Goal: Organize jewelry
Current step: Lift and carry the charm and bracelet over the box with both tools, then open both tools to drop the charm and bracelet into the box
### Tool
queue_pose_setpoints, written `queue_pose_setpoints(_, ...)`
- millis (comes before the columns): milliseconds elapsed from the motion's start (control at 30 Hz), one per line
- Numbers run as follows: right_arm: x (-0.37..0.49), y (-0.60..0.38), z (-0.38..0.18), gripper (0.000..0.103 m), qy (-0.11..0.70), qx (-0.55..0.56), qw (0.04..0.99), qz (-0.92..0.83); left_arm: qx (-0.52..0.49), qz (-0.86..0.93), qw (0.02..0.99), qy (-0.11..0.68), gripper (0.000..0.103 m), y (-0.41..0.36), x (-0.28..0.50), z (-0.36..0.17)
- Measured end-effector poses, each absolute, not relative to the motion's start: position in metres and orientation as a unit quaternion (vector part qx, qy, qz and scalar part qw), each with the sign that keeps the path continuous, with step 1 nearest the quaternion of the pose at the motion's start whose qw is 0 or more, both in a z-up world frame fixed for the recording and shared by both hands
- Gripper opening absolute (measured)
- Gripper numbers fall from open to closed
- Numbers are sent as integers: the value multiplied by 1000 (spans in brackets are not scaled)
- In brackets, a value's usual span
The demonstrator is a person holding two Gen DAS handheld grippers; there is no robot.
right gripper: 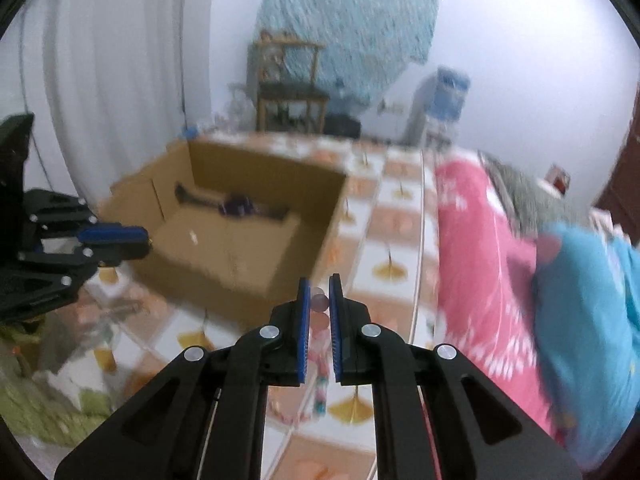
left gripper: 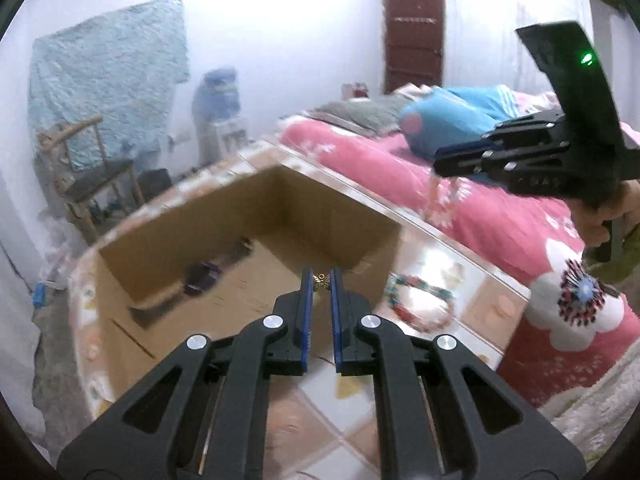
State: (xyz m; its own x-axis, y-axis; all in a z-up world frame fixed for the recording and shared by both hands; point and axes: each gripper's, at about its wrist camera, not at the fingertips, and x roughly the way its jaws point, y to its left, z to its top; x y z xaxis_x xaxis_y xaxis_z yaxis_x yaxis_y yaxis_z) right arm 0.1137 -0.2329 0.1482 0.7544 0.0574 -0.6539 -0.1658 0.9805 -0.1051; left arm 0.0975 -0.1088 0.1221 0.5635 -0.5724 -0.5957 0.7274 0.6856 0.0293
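Observation:
My left gripper (left gripper: 321,280) is shut on a small gold butterfly charm (left gripper: 321,281), held above the near wall of an open cardboard box (left gripper: 168,224). A purple-faced watch (left gripper: 202,276) lies inside the box; it also shows in the right wrist view (right gripper: 236,206). My right gripper (right gripper: 319,300) is shut on a pink beaded bracelet (right gripper: 320,312) that hangs down between the fingers. In the left wrist view the right gripper (left gripper: 440,168) is high at the right with the bracelet (left gripper: 440,204) dangling below. A colourful beaded bracelet (left gripper: 420,300) lies on the table right of the box.
The table (left gripper: 472,280) has a tile-patterned cover. A bed with a pink floral blanket (left gripper: 500,216) and a blue pillow (left gripper: 448,120) runs along its right side. A wooden chair (left gripper: 88,176) stands at the far wall. A spiky hair ornament (left gripper: 584,296) lies on the blanket.

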Motion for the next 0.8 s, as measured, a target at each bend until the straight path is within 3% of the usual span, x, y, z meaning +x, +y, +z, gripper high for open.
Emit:
queue_pose_setpoints(267, 182, -209, 151, 9, 333, -62, 928, 153, 113, -362, 858, 347, 8, -86, 160, 114)
queue_pose_setpoints(633, 292, -196, 85, 9, 470, -23, 856, 215, 87, -369, 744, 550, 8, -94, 246, 50)
queue_pose_setpoints(800, 310, -190, 73, 9, 503, -19, 835, 224, 95, -351, 731, 577, 14, -91, 255, 42)
